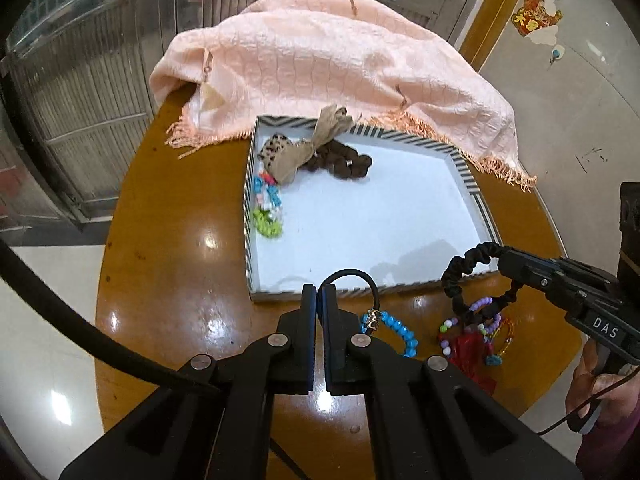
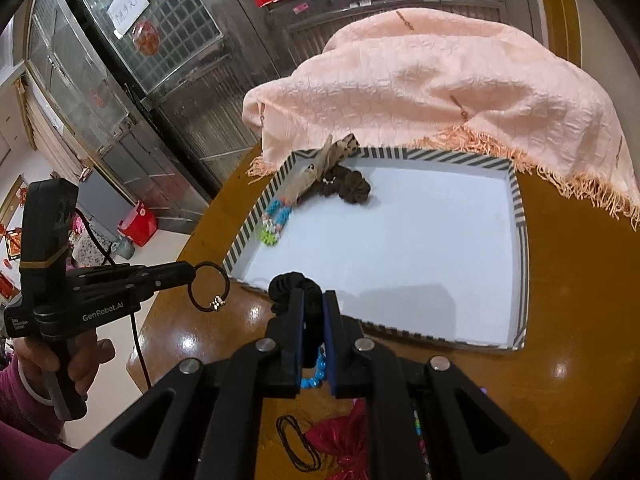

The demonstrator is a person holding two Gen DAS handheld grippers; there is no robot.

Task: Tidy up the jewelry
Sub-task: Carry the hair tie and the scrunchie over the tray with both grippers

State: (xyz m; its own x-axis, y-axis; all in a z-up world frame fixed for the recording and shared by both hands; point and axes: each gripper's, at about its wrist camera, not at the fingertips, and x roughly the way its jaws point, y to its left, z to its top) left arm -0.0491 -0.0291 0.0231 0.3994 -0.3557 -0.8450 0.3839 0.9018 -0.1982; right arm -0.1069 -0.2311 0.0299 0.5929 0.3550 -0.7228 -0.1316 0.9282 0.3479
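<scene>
A shallow white tray with a striped rim (image 1: 464,166) (image 2: 516,200) lies on a round wooden table; brown scrunchies (image 1: 340,160) (image 2: 352,188), a beige fabric tie (image 1: 316,140) and coloured bead bracelets (image 1: 268,208) (image 2: 276,220) sit at its far left. My left gripper (image 1: 319,292) (image 2: 192,270) is shut on a thin black hair tie with a gold charm (image 1: 362,284) (image 2: 208,286), held above the tray's near edge. My right gripper (image 2: 312,300) (image 1: 500,256) is shut on a black scrunchie (image 2: 294,286) (image 1: 464,276). A blue bead bracelet (image 1: 396,330) (image 2: 314,378) lies on the table.
A pink fringed cloth (image 1: 320,64) (image 2: 460,92) covers the table's far side. Near the front lie a red pouch (image 1: 472,356) (image 2: 344,440), purple beads (image 1: 486,312) and thin black bands (image 2: 296,440). A person's hands hold both grippers. Metal doors stand behind.
</scene>
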